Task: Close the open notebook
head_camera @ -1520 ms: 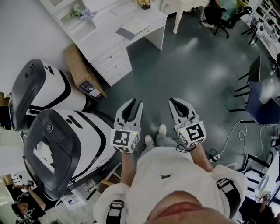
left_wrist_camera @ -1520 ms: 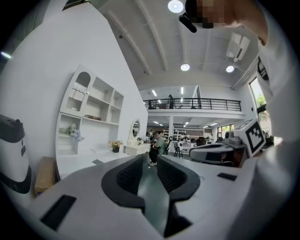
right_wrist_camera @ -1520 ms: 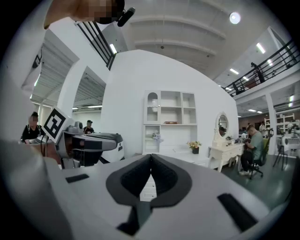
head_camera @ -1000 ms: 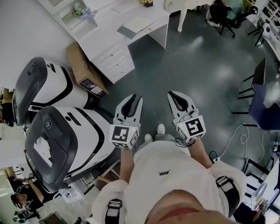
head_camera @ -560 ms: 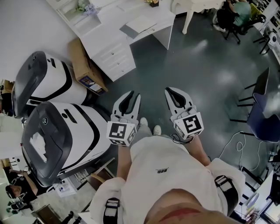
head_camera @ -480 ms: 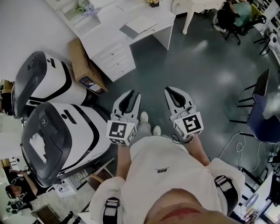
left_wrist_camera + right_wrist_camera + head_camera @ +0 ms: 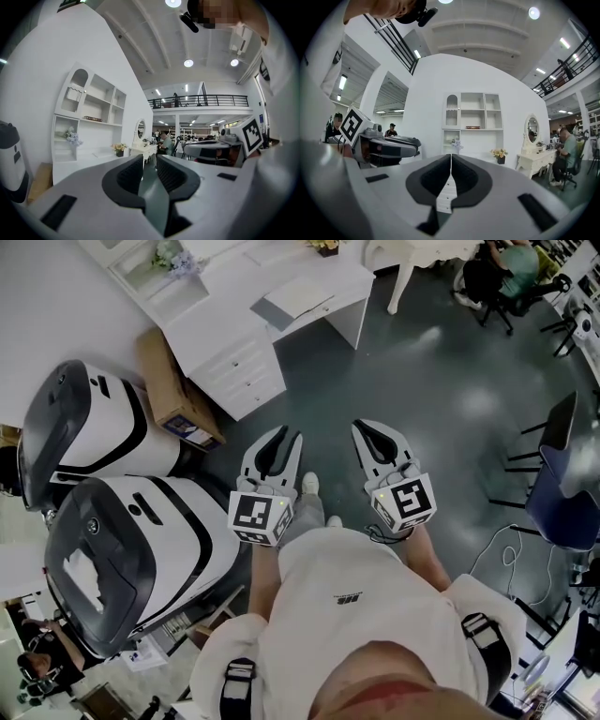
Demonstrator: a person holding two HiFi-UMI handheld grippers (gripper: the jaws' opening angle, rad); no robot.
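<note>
Grey floor (image 7: 422,381) is seen underfoot, well short of the white worktop (image 7: 234,277) far ahead, where the notebook (image 7: 298,296) lies open, untouched. Left tongs (image 7: 281,435) are held narrowly parted, right tongs (image 7: 368,427) closed, both empty.

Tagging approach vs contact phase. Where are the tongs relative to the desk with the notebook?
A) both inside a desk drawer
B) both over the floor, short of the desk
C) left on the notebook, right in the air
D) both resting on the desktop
B: in the head view the left tongs and right tongs hang over the grey floor, while the notebook lies on the white desk ahead, untouched.
</note>
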